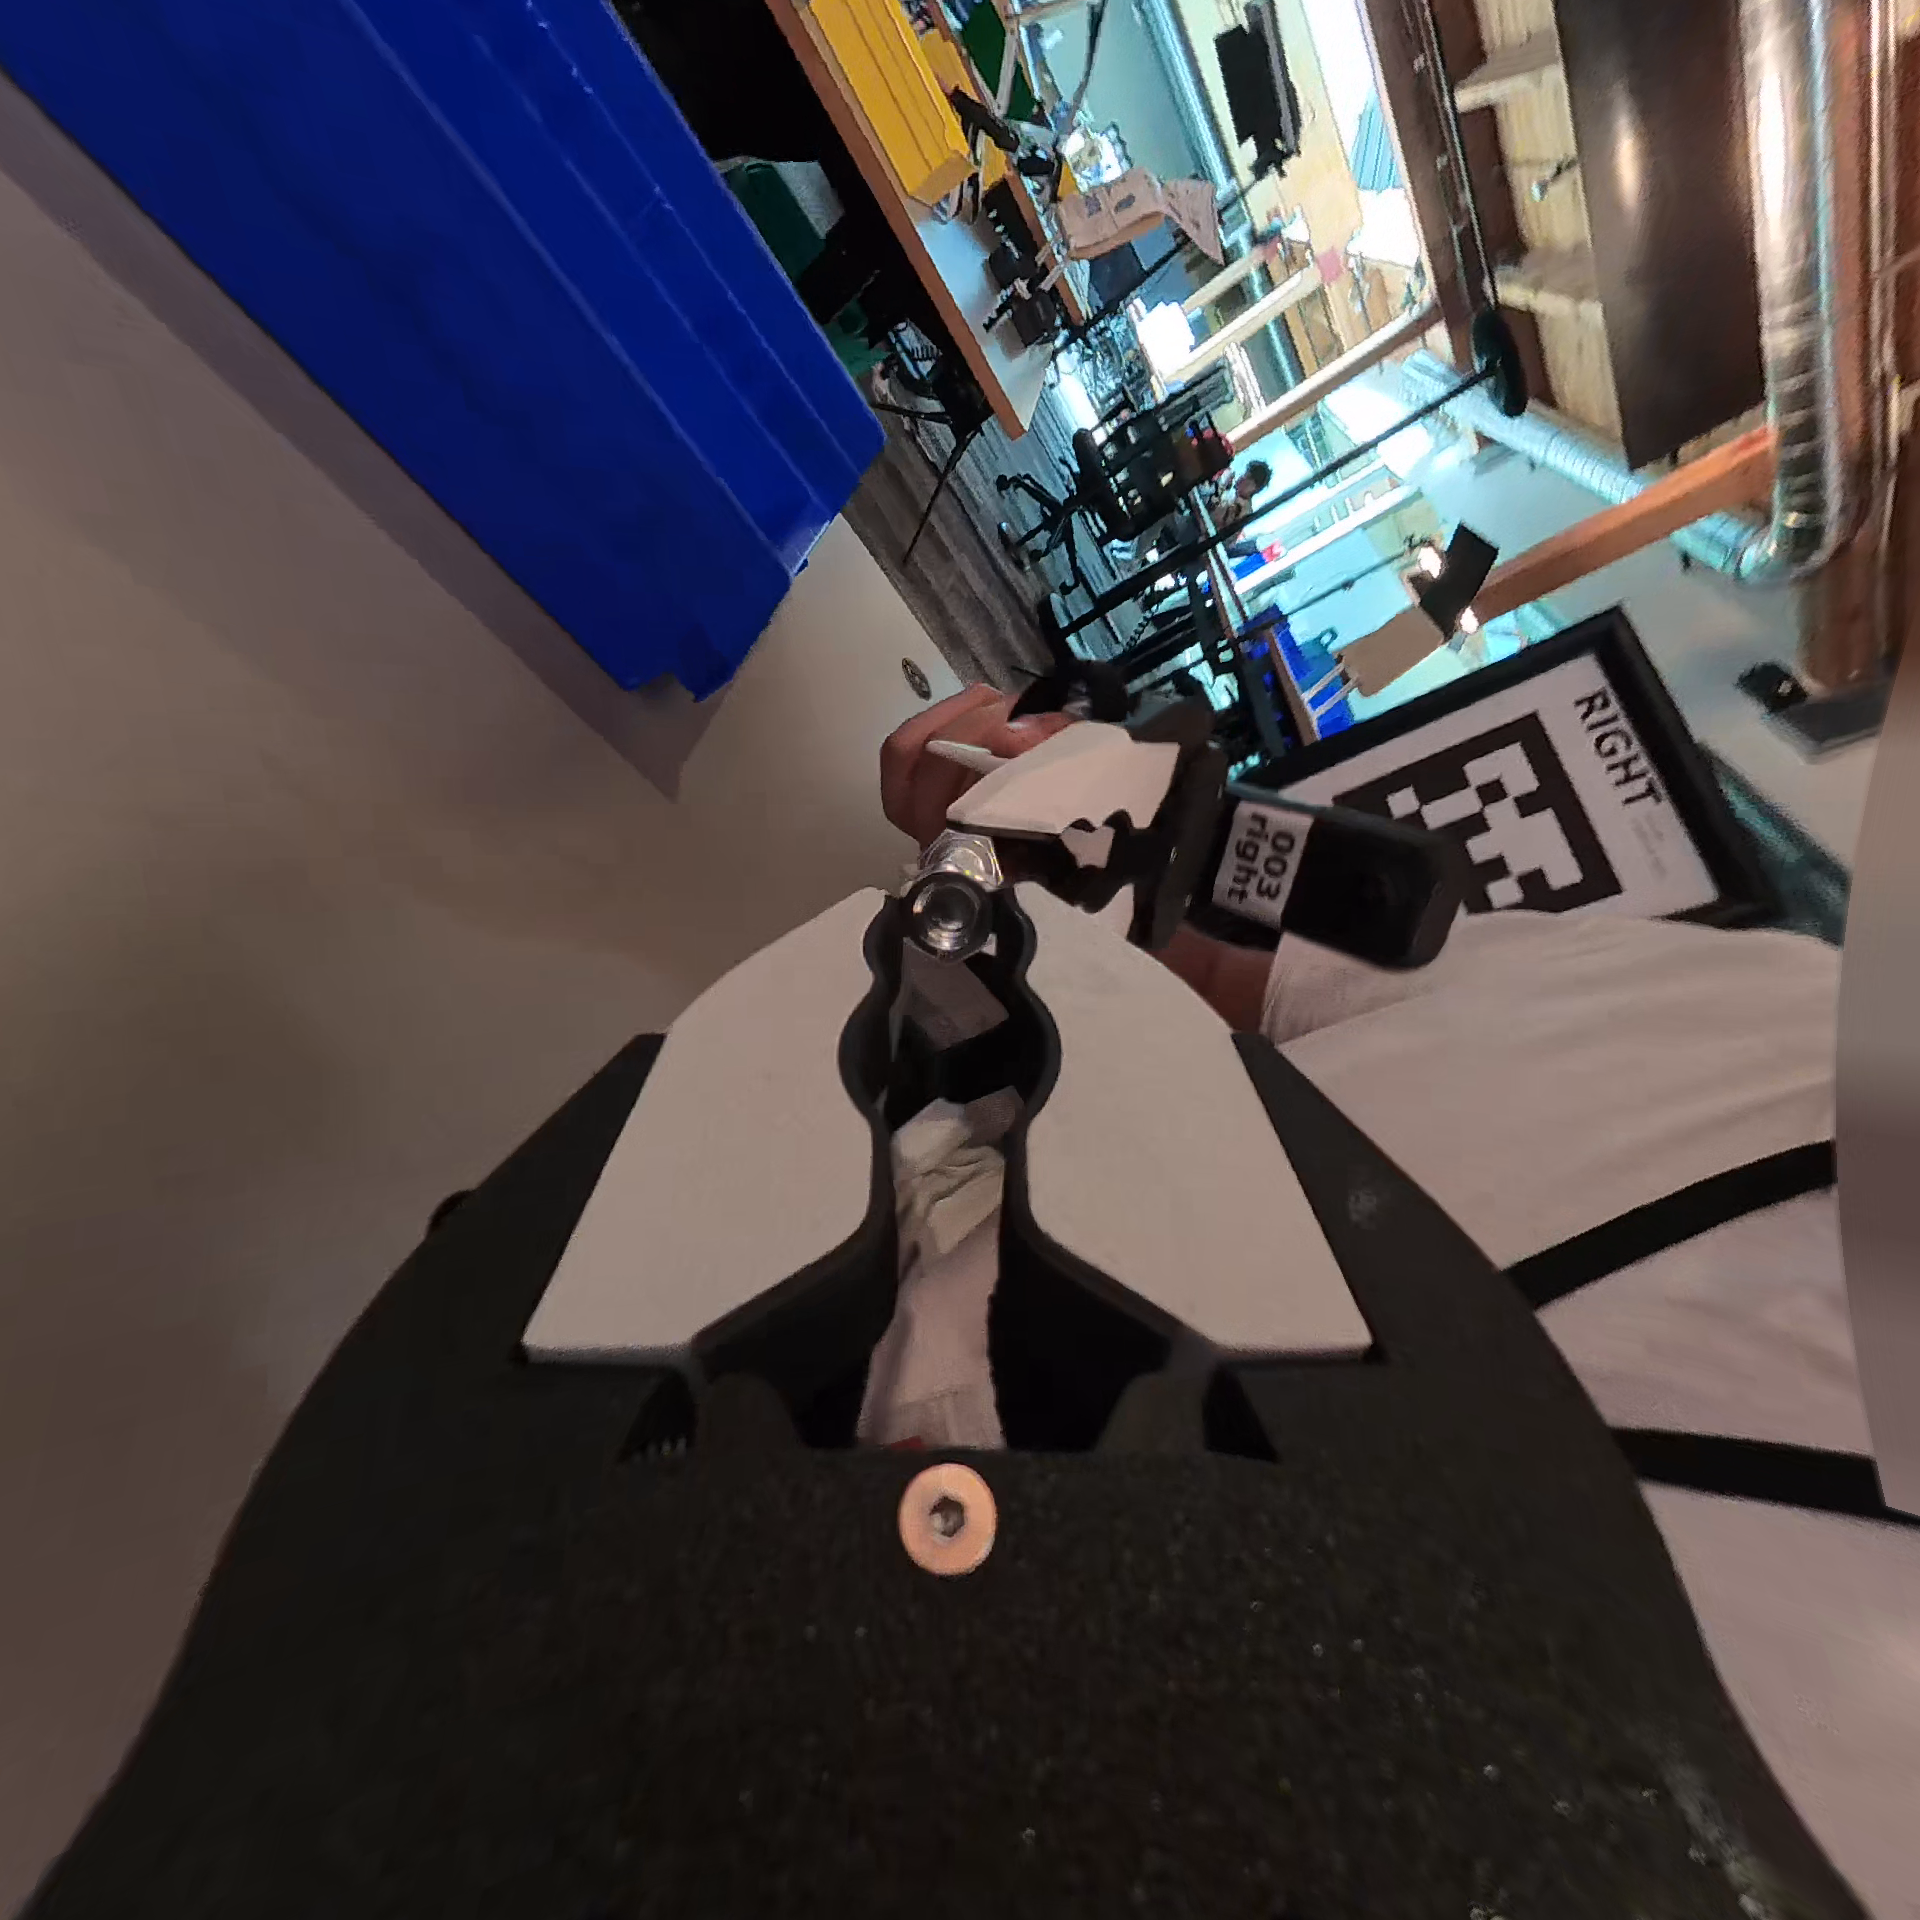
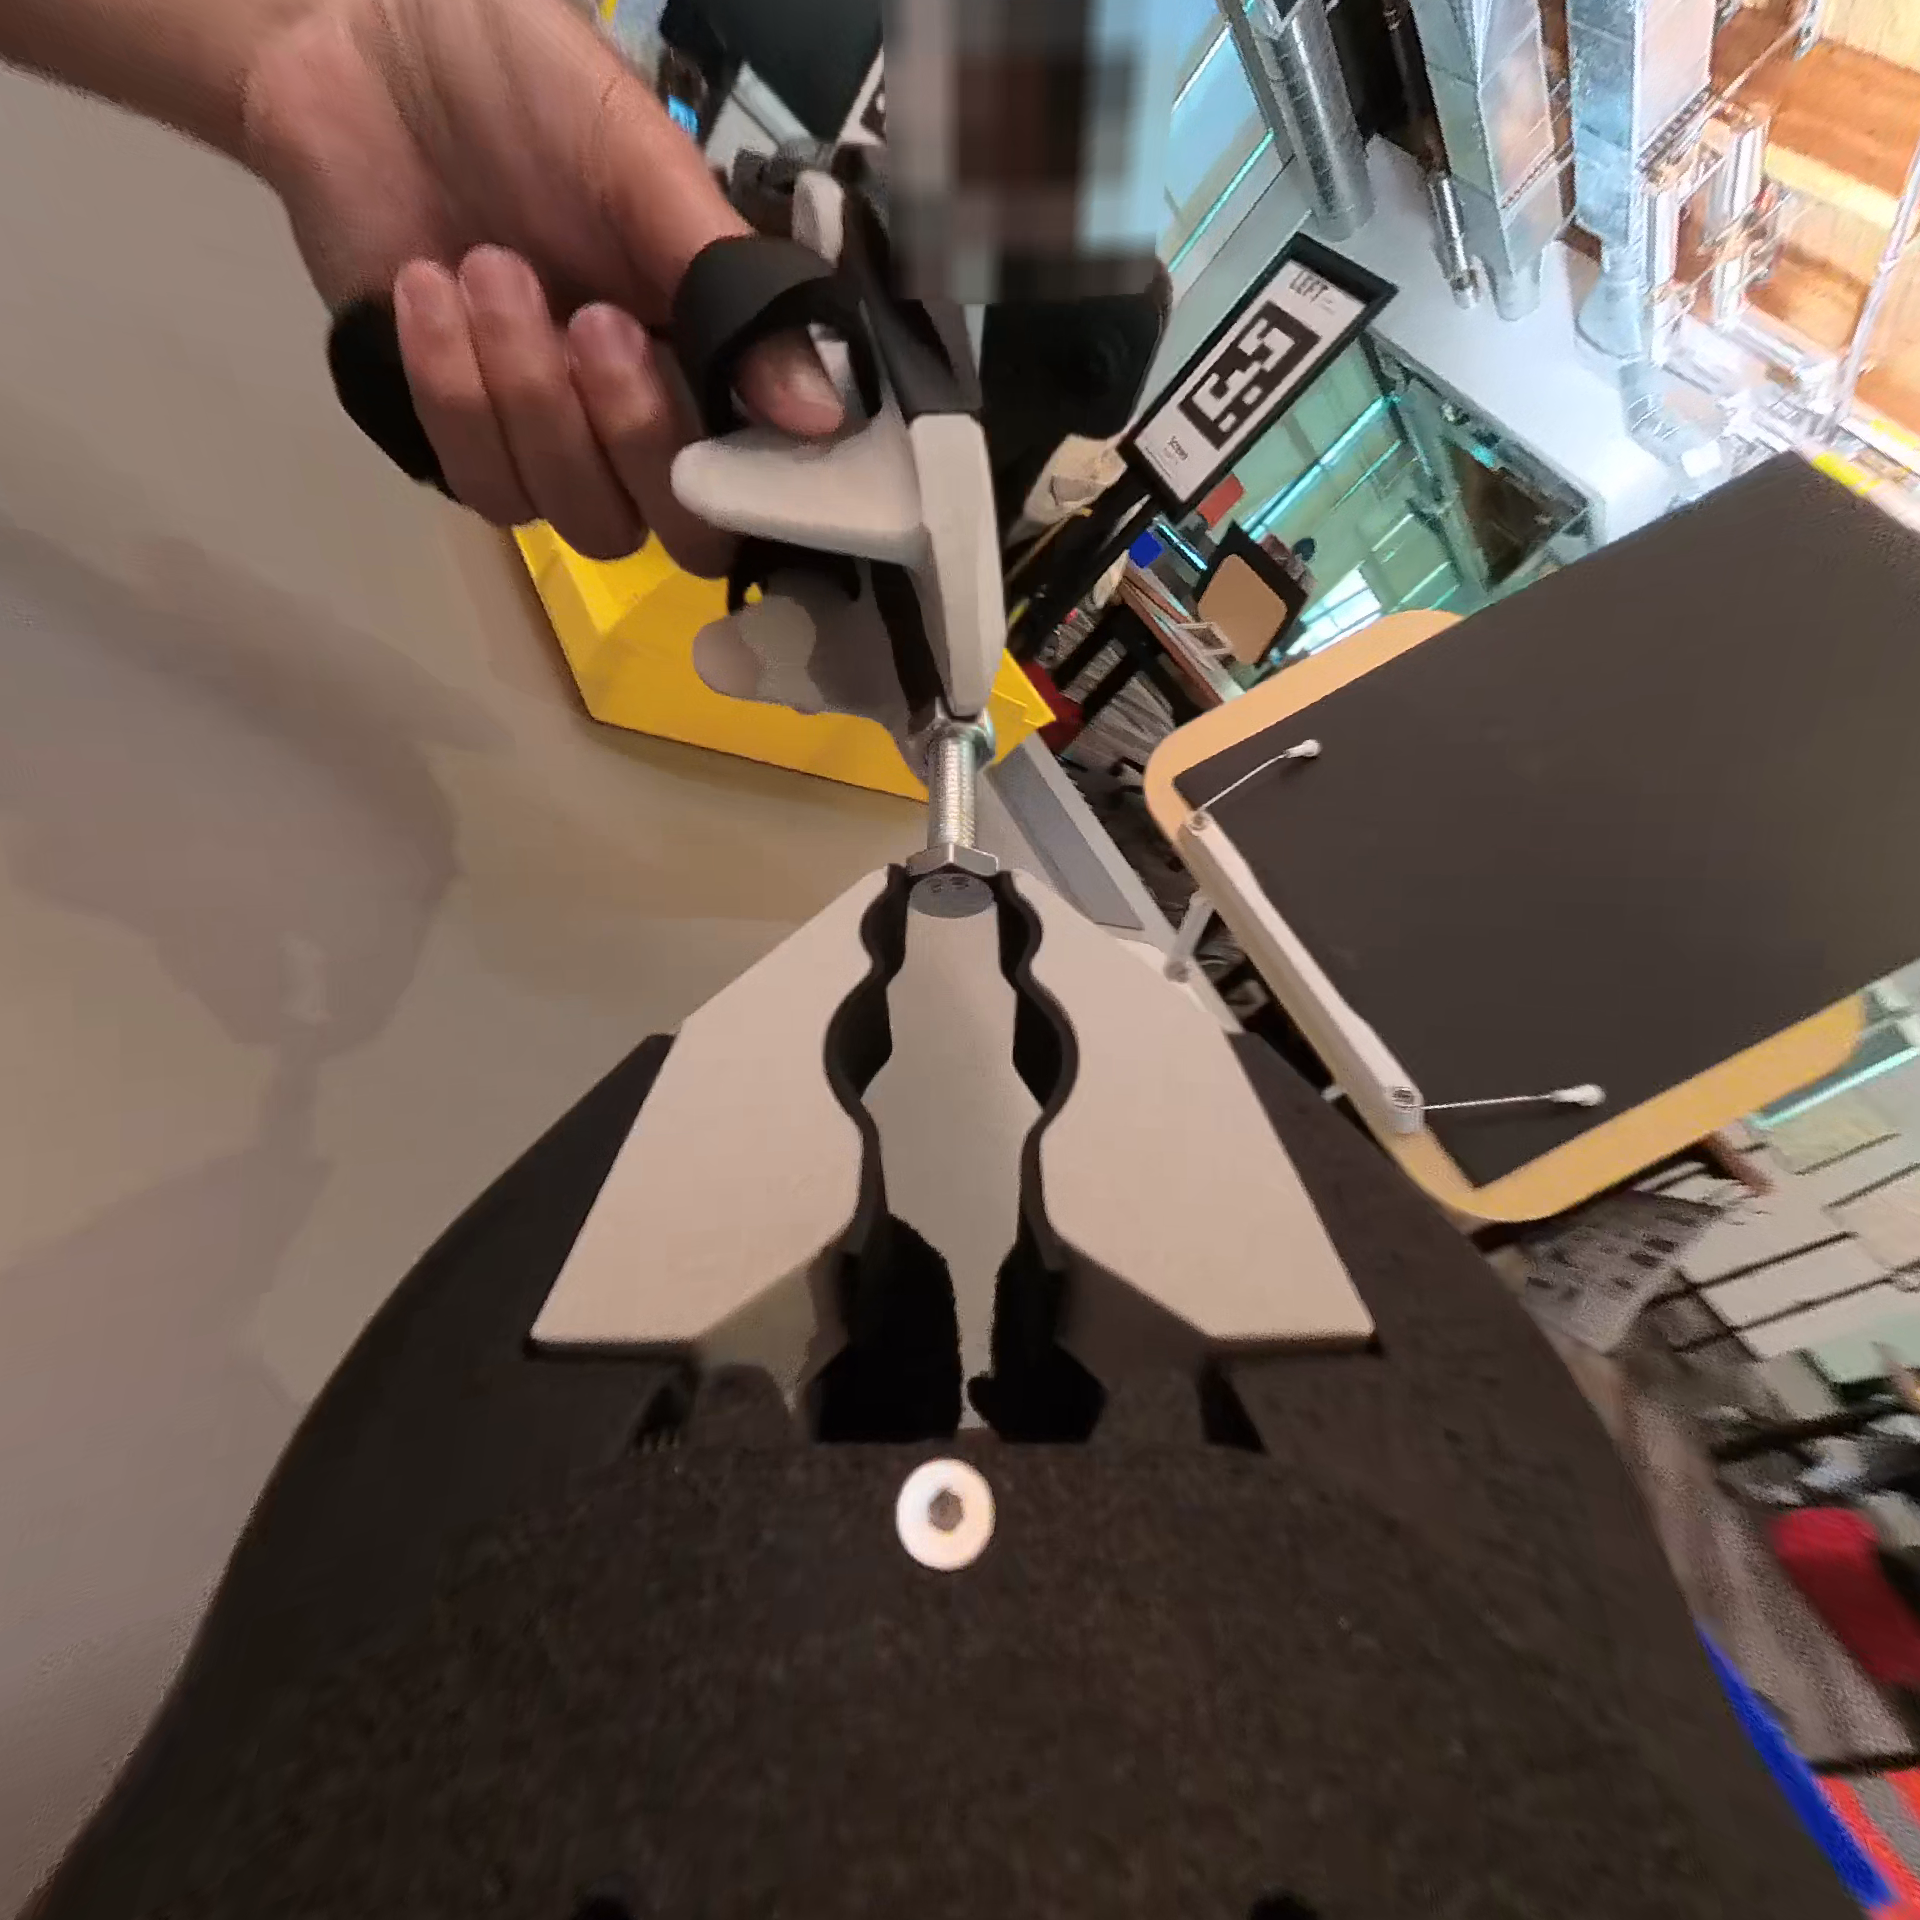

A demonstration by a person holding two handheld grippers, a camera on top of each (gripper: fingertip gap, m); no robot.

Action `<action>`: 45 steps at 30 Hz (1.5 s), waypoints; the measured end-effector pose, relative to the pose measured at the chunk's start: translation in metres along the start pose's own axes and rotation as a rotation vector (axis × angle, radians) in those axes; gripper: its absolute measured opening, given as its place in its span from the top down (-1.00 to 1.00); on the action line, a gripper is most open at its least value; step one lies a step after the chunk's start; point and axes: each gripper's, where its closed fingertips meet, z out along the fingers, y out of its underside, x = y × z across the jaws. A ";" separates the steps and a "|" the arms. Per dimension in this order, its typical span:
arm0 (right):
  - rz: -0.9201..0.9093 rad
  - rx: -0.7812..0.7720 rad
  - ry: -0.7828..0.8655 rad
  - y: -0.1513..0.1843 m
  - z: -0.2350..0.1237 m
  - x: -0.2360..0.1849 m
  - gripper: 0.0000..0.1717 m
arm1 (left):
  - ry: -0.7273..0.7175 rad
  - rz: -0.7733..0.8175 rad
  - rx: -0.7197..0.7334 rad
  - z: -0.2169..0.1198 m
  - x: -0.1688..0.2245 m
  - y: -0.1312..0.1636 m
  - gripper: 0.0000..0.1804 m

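Both grippers meet tip to tip above the pale table [image 1: 312, 935], each clamped on one end of a steel bolt [image 2: 954, 790]: right gripper [image 2: 951, 902] pinching its hex head, left gripper [image 1: 943, 920] pinching the nut [image 1: 943, 920] at the far end. Blue bin [image 1: 468, 312] and yellow bin [image 2: 665, 665] sit well apart, near the table's edge.

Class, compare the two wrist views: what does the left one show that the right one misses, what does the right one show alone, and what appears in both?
Left view only: a blue bin, and the nut end-on between the left gripper's fingertips. Right view only: a yellow bin, a black board, and the bolt's head clamped in the right gripper. Both: the pale table, both grippers, and the silver bolt joining them.
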 end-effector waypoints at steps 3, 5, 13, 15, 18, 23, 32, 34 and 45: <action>0.122 0.035 -0.041 -0.003 -0.001 0.001 0.80 | 0.005 0.153 -0.017 0.000 0.005 -0.001 0.82; 0.216 0.058 -0.085 -0.004 -0.001 -0.001 0.80 | -0.009 0.286 -0.042 -0.001 0.006 0.000 0.82; 0.700 0.249 -0.347 -0.025 -0.008 -0.009 0.80 | 0.016 0.832 -0.236 -0.007 0.027 0.009 0.81; 0.842 0.294 -0.446 -0.028 -0.010 -0.012 0.80 | 0.010 0.995 -0.297 -0.007 0.030 0.011 0.81; 0.918 0.320 -0.489 -0.028 -0.011 -0.013 0.80 | -0.054 1.216 -0.356 -0.006 0.029 0.013 0.81; 0.856 0.276 -0.473 -0.020 -0.010 -0.018 0.80 | -0.129 1.068 -0.281 -0.010 0.026 0.002 0.52; 0.778 0.169 -0.468 0.001 -0.003 -0.027 0.80 | -0.083 0.513 -0.098 -0.007 -0.008 0.038 0.52; 0.773 0.136 -0.498 0.004 0.000 -0.035 0.80 | -0.049 0.491 -0.101 -0.001 -0.007 0.048 0.58; 0.769 0.054 -0.576 0.015 0.004 -0.062 0.80 | -0.201 0.511 0.065 -0.007 -0.025 0.053 0.55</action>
